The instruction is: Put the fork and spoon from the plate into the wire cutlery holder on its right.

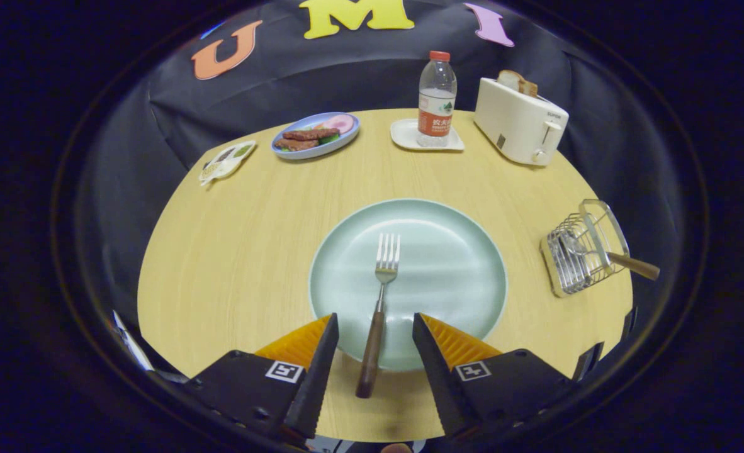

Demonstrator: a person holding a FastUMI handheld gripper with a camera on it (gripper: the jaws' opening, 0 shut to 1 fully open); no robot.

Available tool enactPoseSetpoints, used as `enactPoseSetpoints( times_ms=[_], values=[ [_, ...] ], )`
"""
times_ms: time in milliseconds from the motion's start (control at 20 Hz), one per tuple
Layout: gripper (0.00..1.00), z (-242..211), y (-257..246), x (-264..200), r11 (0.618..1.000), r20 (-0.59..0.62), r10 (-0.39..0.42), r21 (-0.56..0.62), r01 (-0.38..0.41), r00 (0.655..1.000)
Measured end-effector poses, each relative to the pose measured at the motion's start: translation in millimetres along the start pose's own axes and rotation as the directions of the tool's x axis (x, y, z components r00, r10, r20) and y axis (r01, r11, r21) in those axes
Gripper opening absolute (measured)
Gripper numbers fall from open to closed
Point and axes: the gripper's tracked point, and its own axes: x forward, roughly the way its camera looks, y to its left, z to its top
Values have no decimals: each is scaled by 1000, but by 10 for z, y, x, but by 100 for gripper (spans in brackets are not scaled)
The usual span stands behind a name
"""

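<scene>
Lying between the parted hand-held gripper (374, 327) fingers, fork (379, 302)

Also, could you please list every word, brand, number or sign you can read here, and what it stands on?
Nothing reads clearly enough to quote.
Water bottle label: print too small.
Toaster: small mark near its lever, blurred.
Packet beside the food plate: print blurred.
Gripper, open with the fork handle between its fingers: square marker patterns, no words.
</scene>
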Motion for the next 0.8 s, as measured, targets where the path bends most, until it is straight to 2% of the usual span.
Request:
enactPoseSetpoints(
  times_ms=[50,300,350,450,550,600,750,800],
  values=[
    [73,-11,-6,66,1000,-9,-9,13,10,1000],
    [55,-49,-83,250,996,-54,-40,75,44,998],
    [56,-5,-111,270,995,-62,-46,85,51,997],
    [26,-76,-121,322,995,-80,-41,89,48,996],
    [32,-83,-148,273,995,-96,-42,88,51,995],
    [7,-110,-185,366,995,-100,-55,82,64,993],
    [7,-71,-254,297,997,-106,-67,41,72,992],
    [0,-58,-293,280,997,-118,-70,26,73,991]
  ],
)
